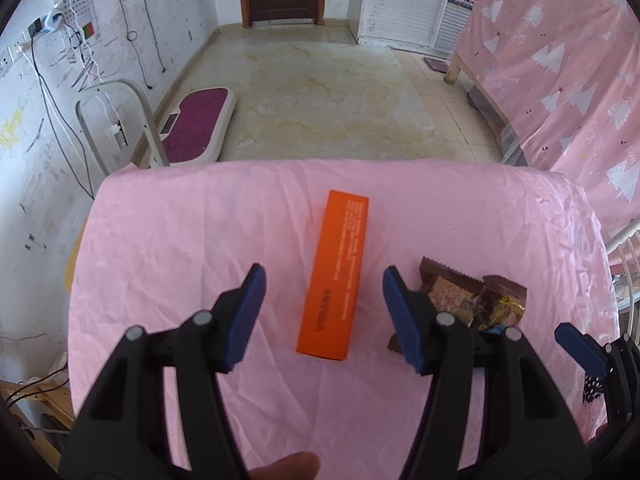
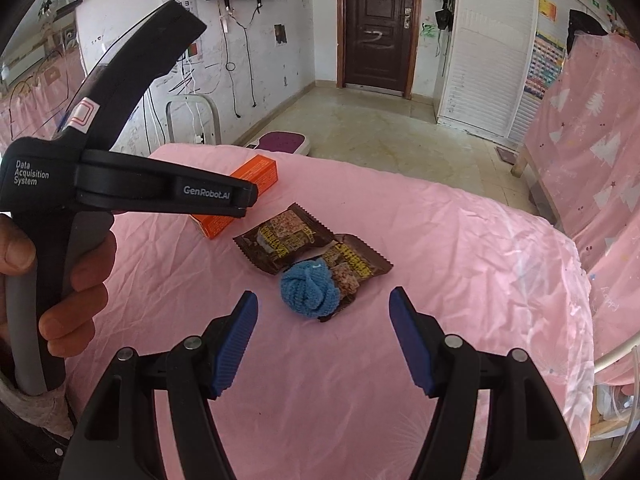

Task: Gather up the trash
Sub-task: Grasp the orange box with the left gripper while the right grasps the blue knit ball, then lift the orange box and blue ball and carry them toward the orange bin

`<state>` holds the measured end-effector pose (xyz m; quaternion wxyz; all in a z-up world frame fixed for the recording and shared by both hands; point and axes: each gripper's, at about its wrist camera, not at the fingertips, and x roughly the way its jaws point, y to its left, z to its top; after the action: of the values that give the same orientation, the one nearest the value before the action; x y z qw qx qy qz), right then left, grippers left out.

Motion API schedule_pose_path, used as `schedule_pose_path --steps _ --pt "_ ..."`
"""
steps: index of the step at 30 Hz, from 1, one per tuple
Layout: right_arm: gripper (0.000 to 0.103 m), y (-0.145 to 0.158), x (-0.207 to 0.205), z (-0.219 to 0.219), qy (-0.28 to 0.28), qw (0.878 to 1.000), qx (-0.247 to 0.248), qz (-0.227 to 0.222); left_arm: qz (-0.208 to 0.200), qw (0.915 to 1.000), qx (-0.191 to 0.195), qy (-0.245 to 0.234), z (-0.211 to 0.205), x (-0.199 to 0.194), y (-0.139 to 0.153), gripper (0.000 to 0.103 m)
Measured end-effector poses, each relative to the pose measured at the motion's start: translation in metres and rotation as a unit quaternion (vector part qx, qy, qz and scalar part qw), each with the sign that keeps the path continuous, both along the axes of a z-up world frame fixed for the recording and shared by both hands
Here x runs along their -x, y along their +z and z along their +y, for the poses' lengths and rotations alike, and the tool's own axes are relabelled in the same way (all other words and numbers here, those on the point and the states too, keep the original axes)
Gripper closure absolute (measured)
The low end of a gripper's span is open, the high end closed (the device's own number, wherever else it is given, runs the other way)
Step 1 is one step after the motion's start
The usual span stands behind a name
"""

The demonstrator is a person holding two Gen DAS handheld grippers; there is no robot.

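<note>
An orange carton [image 1: 334, 280] lies lengthwise on the pink-covered table [image 1: 160, 240]. My left gripper [image 1: 324, 270] hovers over it, open, with the carton framed between its blue pads and not touched. Two brown snack wrappers [image 2: 286, 238] [image 2: 360, 260] lie to the carton's right, and a blue knitted ball [image 2: 310, 294] rests against the nearer one. My right gripper [image 2: 323, 294] stands open just short of the ball, holding nothing. In the right wrist view a hand [image 2: 76, 280] holds the left tool at the left, and the tool's body hides part of the orange carton [image 2: 260, 172].
The table's far edge [image 1: 320, 162] drops to a tiled floor. A purple-topped scale [image 1: 200, 120] and a white frame [image 1: 120, 120] stand by the left wall. Pink patterned cloth [image 1: 560, 80] hangs on the right, with a white rack [image 2: 616, 352] beside the table.
</note>
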<state>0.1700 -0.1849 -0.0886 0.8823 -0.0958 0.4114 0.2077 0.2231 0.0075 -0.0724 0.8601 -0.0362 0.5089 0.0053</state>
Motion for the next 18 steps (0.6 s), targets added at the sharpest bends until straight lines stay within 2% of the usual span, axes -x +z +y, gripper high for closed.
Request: schedule_pose_path --steps 4,6,9,15,18 --pt "0.045 -0.007 -0.006 0.005 0.002 1.0 0.005 0.007 0.009 1.0 -0.001 0.002 0.0 -0.005 -0.006 0.045" --pt "0.048 -0.01 -0.008 0.008 0.003 1.0 0.007 0.01 0.013 0.9999 0.0 0.0 0.0 -0.007 -0.008 0.051" --pt "0.055 -0.013 -0.012 0.011 0.004 1.0 0.007 0.015 0.016 0.9999 -0.006 -0.002 -0.001 -0.008 -0.01 0.062" --pt "0.076 -0.02 -0.016 0.013 0.005 1.0 0.008 0.022 0.014 0.9998 -0.008 -0.011 -0.004 -0.008 -0.01 0.078" --pt "0.084 -0.023 -0.018 0.015 0.006 1.0 0.01 0.023 0.012 0.9998 -0.01 -0.016 -0.008 -0.007 -0.01 0.08"
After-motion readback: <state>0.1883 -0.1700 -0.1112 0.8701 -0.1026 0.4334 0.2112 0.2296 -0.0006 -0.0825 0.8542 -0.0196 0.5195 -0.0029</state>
